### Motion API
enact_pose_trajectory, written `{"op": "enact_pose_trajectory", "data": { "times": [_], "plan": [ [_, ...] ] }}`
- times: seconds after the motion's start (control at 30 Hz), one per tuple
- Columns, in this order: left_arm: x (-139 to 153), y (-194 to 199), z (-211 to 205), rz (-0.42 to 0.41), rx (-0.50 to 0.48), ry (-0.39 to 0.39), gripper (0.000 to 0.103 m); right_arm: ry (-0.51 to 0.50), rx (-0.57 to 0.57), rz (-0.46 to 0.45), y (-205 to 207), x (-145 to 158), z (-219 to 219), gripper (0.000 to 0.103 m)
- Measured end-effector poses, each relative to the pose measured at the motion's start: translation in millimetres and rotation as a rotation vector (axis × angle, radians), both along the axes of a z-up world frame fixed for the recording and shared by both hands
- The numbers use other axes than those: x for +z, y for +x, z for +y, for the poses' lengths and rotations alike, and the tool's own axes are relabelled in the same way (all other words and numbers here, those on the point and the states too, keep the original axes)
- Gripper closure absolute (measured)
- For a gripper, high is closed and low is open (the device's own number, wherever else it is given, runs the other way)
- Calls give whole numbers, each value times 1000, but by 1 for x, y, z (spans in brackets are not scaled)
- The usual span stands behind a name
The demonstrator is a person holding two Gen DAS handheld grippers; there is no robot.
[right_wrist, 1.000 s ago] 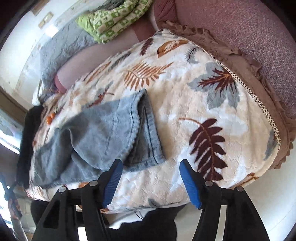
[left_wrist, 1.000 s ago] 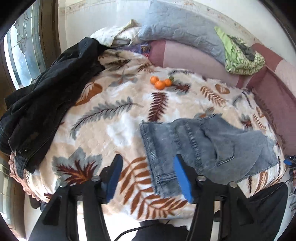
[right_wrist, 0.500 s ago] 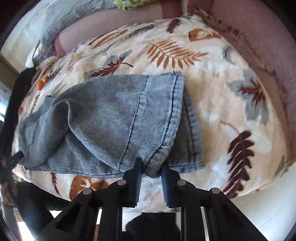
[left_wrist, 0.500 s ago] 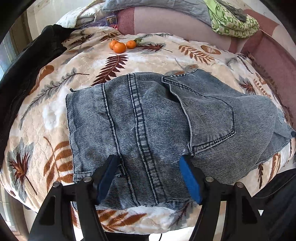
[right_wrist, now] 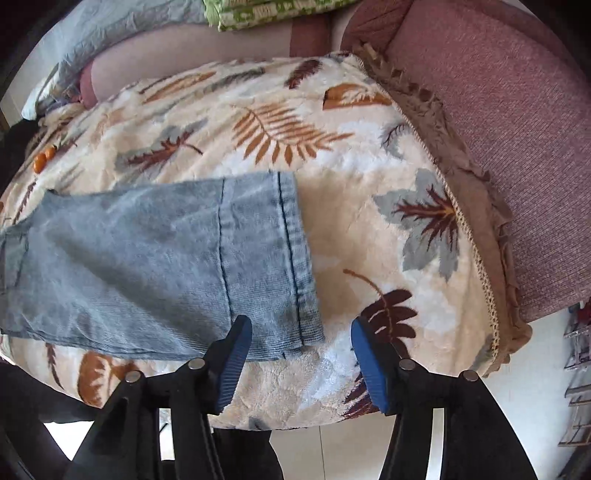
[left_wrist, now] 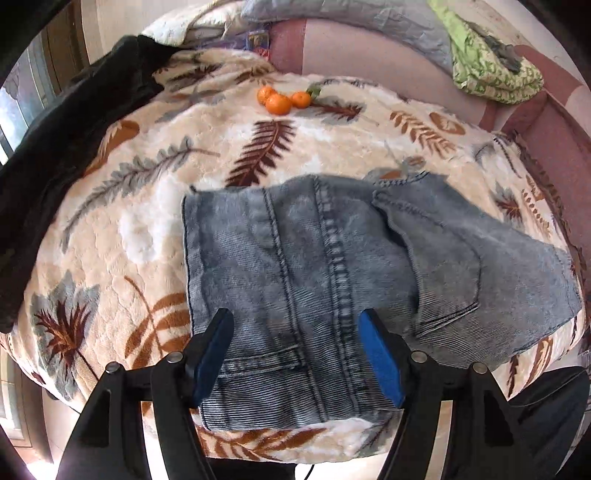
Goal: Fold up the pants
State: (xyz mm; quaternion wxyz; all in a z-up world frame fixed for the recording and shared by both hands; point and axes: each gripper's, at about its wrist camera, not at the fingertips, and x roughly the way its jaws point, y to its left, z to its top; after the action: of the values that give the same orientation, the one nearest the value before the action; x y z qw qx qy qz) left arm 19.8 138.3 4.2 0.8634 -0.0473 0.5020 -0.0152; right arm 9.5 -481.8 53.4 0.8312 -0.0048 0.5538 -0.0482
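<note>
Light blue denim pants point(left_wrist: 332, 266) lie folded on a leaf-patterned blanket point(left_wrist: 147, 236). In the left wrist view the waistband end with a back pocket faces me, and my left gripper point(left_wrist: 295, 354) is open, its blue pads over the near edge of the denim without clamping it. In the right wrist view the hem end of the pants point(right_wrist: 177, 266) lies flat. My right gripper point(right_wrist: 301, 360) is open just past the hem's near corner, over the blanket.
Three oranges point(left_wrist: 282, 99) sit at the far side of the blanket. A black garment point(left_wrist: 62, 155) is heaped at the left. A green patterned cloth point(left_wrist: 491, 70) and grey pillow point(left_wrist: 351, 22) rest on the pink sofa back point(right_wrist: 498, 122).
My right gripper let go of the hem fold it was pinching and opened; the hem now lies flat. My left gripper stayed open and pulled back a little over the waistband end.
</note>
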Motion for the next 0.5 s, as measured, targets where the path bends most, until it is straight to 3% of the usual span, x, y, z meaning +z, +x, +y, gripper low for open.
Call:
{"op": "enact_pose_trajectory", "data": {
  "times": [0.1, 0.2, 0.23, 0.3, 0.33, 0.37, 0.4, 0.43, 0.5],
  "plan": [
    [24, -6, -25, -74, -71, -53, 32, 189, -5, -56, 3, 21, 2, 34],
    [25, -4, -54, -84, -152, -10, 32, 369, 37, -18, 11, 3, 28, 34],
    [16, -1, -61, -61, -160, 38, 31, 392, 40, -1, 15, -11, 35, 34],
    [-19, 11, -60, 67, -144, 164, 29, 386, 26, 70, 13, -41, 39, 34],
    [-36, 14, -50, 118, -140, 156, 22, 350, -5, 131, 13, -62, 33, 35],
    [-39, 14, -36, 102, -133, 70, 22, 373, -34, 153, 11, -78, 22, 36],
    [-36, 14, -26, 116, -125, 35, 23, 421, -48, 109, 8, -79, 13, 41],
    [-31, 13, -22, 118, -103, 63, 24, 447, -74, 107, 5, -74, 8, 43],
    [-22, 12, -19, 90, -18, 243, 24, 409, -77, 118, 5, -59, 14, 40]
  ]
}}
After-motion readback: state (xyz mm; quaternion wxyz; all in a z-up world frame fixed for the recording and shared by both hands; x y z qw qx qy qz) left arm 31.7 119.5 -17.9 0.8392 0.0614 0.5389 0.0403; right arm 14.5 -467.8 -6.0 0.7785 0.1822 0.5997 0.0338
